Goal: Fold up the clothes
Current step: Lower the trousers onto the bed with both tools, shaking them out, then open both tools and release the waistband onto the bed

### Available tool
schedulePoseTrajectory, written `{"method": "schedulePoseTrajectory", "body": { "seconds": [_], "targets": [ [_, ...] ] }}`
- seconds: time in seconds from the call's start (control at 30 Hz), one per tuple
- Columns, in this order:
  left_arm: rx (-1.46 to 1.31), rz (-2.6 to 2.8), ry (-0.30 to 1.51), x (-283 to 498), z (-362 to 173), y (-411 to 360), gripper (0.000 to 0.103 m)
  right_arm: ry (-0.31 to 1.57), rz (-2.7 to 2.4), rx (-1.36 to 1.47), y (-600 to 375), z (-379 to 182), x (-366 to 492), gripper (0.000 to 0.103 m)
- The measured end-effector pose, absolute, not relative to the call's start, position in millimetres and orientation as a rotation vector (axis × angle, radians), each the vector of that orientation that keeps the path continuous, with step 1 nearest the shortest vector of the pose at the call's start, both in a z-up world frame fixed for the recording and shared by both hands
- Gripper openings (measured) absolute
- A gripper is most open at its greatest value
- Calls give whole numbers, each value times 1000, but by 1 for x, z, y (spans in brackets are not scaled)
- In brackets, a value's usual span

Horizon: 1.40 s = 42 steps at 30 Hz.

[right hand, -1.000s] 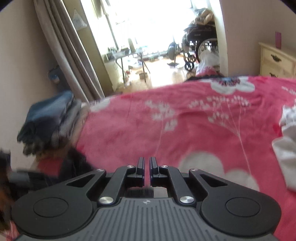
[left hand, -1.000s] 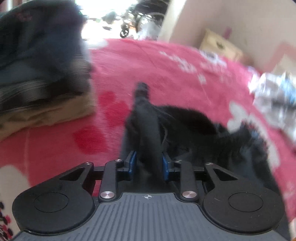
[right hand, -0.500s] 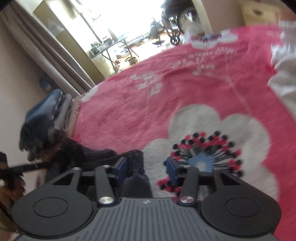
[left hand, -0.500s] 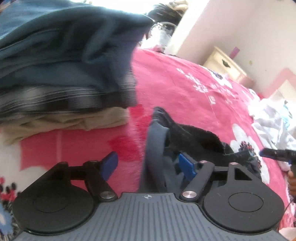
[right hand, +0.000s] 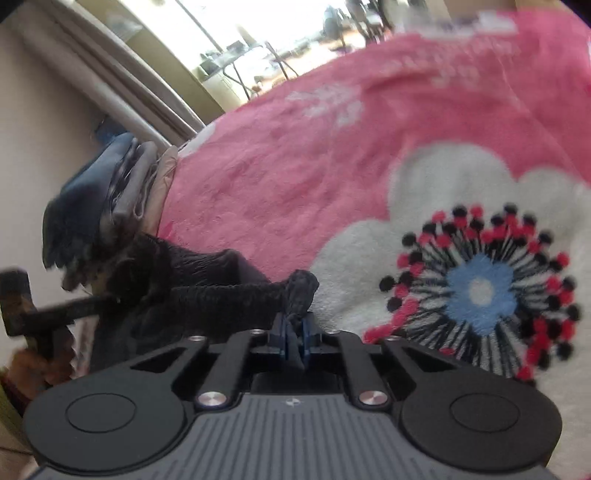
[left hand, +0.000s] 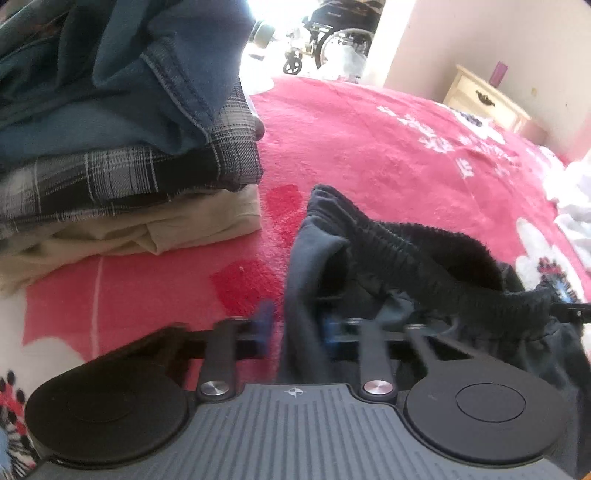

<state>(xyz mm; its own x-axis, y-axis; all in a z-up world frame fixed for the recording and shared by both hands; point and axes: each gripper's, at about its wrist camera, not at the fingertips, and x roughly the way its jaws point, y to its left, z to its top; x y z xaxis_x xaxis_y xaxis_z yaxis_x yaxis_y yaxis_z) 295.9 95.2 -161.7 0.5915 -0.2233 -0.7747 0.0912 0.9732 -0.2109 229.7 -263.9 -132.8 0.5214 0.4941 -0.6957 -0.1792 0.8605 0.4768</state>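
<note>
The black shorts' waistband (right hand: 229, 288) is pinched by both grippers (left hand: 295, 328) (right hand: 293, 332); it should be held taut, lower centre.

- pink fleece blanket (left hand: 388, 155) with white flower print (right hand: 476, 288), covers the bed
- cream wooden nightstand (left hand: 484, 99), far right by the wall
- wheelchair (left hand: 332, 33) in bright doorway
- beige curtain (right hand: 122, 96), left wall
</note>
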Motion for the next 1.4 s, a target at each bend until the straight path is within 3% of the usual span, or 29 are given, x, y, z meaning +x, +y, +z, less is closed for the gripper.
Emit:
{"method": "schedulePoseTrajectory", "body": {
  "seconds": [0.1,0.23,0.4,0.6,0.77,0.83,0.87,0.93,1.2,1.4],
  "targets": [
    [-219,-204,883,292,-149,96,2,821,361,317,-271,-99,217,7],
    [-302,-283,818,293,-123,90,2,655,295,208,-289,-40,222,7],
    [-322,-317,778,312,-108,80,2,598,260,95,-306,1,266,7],
    [-284,-274,753,348,-108,73,2,598,243,-30,-293,1,324,7],
    [-126,-152,734,372,-122,52,3,656,226,-15,-282,-33,374,8],
    [-81,-118,777,379,-136,46,11,707,212,28,-279,-56,392,16],
    [-60,-103,804,382,-144,43,16,743,192,56,-278,-70,399,32],
    [-63,-84,844,382,-155,42,29,791,144,104,-282,-90,399,48],
    [-161,-83,767,344,-126,64,55,877,111,491,-364,-110,335,54],
    [-189,-204,734,286,-86,61,57,1040,151,641,-405,-106,245,54]
  ]
}}
